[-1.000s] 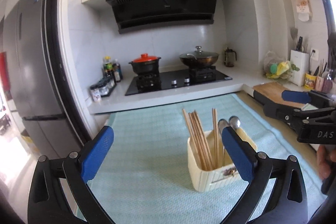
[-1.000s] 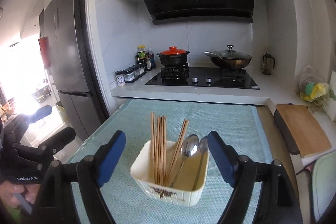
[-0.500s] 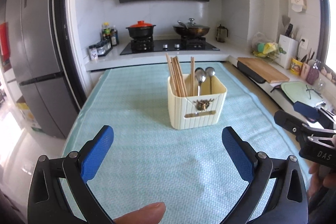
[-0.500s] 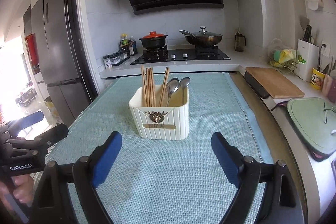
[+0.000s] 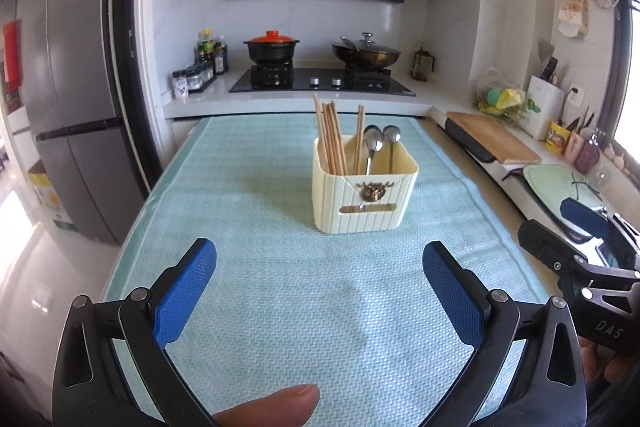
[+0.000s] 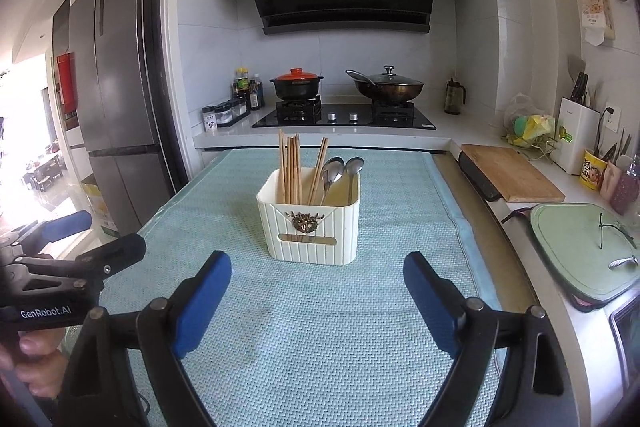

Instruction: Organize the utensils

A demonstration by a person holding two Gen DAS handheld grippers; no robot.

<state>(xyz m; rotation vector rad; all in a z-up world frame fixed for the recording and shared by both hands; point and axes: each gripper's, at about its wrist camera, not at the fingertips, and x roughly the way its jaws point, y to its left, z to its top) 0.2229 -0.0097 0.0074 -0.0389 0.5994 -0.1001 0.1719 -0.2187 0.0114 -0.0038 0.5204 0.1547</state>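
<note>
A cream ribbed utensil holder point(image 5: 364, 199) point(image 6: 310, 227) stands upright on the teal cloth, well ahead of both grippers. Wooden chopsticks point(image 5: 332, 139) point(image 6: 292, 167) fill its left half and two metal spoons point(image 5: 376, 141) point(image 6: 340, 169) lean in its right half. My left gripper point(image 5: 318, 259) is open over bare cloth with nothing between its blue pads. My right gripper point(image 6: 318, 269) is also wide open and holds nothing. Each gripper shows at the edge of the other's view, the right gripper point(image 5: 560, 231) to the right and the left gripper point(image 6: 100, 237) to the left. A person's fingertip point(image 5: 276, 403) shows at the bottom.
The teal cloth point(image 5: 260, 211) covers the table. Behind it is a hob with a red-lidded pot point(image 6: 296, 87) and a wok point(image 6: 386, 87). A wooden cutting board point(image 6: 512, 177) and a green mat point(image 6: 580, 251) lie on the right counter. A tall fridge point(image 6: 120, 87) stands left.
Both grippers have drawn back from the holder, which now sits farther away and fully in view. The right jaws stand a little wider. A fingertip has come into the left view's bottom edge.
</note>
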